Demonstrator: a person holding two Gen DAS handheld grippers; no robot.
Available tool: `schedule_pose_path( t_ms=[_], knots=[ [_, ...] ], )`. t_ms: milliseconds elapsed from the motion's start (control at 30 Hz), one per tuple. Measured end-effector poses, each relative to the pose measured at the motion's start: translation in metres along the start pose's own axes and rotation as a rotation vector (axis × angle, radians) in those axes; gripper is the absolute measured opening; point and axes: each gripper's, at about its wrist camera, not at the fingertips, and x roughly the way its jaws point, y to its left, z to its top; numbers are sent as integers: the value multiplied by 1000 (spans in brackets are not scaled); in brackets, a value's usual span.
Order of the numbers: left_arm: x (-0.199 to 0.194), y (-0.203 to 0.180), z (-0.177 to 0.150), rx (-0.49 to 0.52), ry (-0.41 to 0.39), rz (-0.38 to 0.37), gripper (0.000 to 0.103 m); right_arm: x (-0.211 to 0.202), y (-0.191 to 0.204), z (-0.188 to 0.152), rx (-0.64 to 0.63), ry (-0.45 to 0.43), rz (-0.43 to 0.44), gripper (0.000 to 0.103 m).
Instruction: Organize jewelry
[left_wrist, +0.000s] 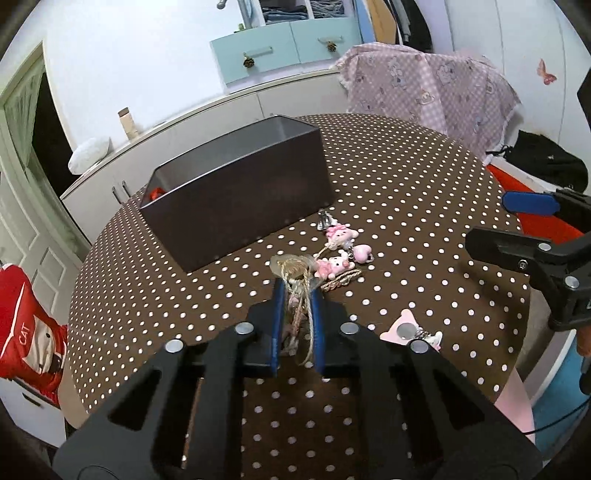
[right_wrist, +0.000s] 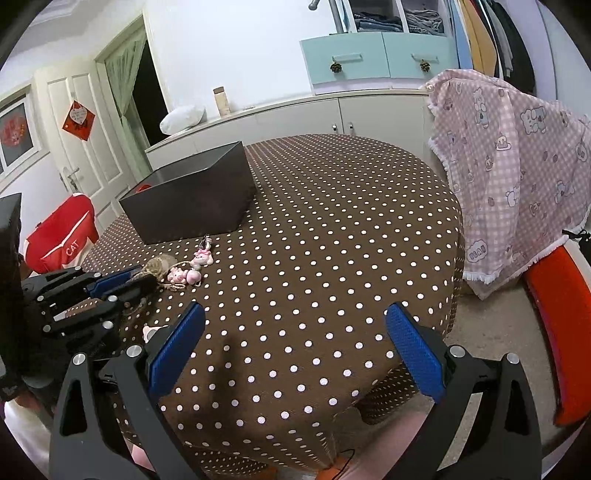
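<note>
My left gripper (left_wrist: 295, 284) is shut on a twine-and-bead cord charm (left_wrist: 293, 271), held just above the dotted tablecloth. Beyond it lie pink cat charms (left_wrist: 338, 251) with a pink heart and a small silver piece (left_wrist: 324, 219). An open dark box (left_wrist: 236, 195) stands behind them with something red inside. A pink cat-shaped piece (left_wrist: 406, 328) lies to the right of the left gripper. My right gripper (right_wrist: 295, 343) is open and empty over the table's near part. In the right wrist view the left gripper (right_wrist: 136, 278) holds the twine charm (right_wrist: 160, 264) near the pink charms (right_wrist: 184, 275) and box (right_wrist: 192, 195).
The round table (right_wrist: 332, 221) has a brown polka-dot cloth. A chair with a pink checked blanket (right_wrist: 517, 177) stands at the right, a red cushion (right_wrist: 557, 325) below it. A red CAT bag (right_wrist: 62, 240) hangs at the left. White cabinets run behind.
</note>
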Motion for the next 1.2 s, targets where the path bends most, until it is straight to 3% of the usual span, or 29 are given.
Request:
schedule_pose_path(
  t_ms=[800, 967, 1033, 1067, 1100, 1200],
  knots=[
    [-50, 40, 9, -132, -170, 0, 7, 2, 33, 14, -42, -22, 57, 95],
    [-51, 47, -1, -133, -155, -56, 8, 5, 39, 12, -59, -9, 62, 95],
    [-48, 47, -5, -133, -127, -51, 28, 7, 40, 11, -62, 0, 62, 95],
    [-47, 48, -9, -135, -120, -55, 64, 8, 41, 10, -61, 4, 62, 95],
    [-48, 49, -13, -142, -132, -57, 72, 9, 41, 9, -60, 8, 62, 95],
    [-52, 48, -21, -148, -157, -87, 72, 11, 42, 8, -62, 15, 60, 95]
  ],
)
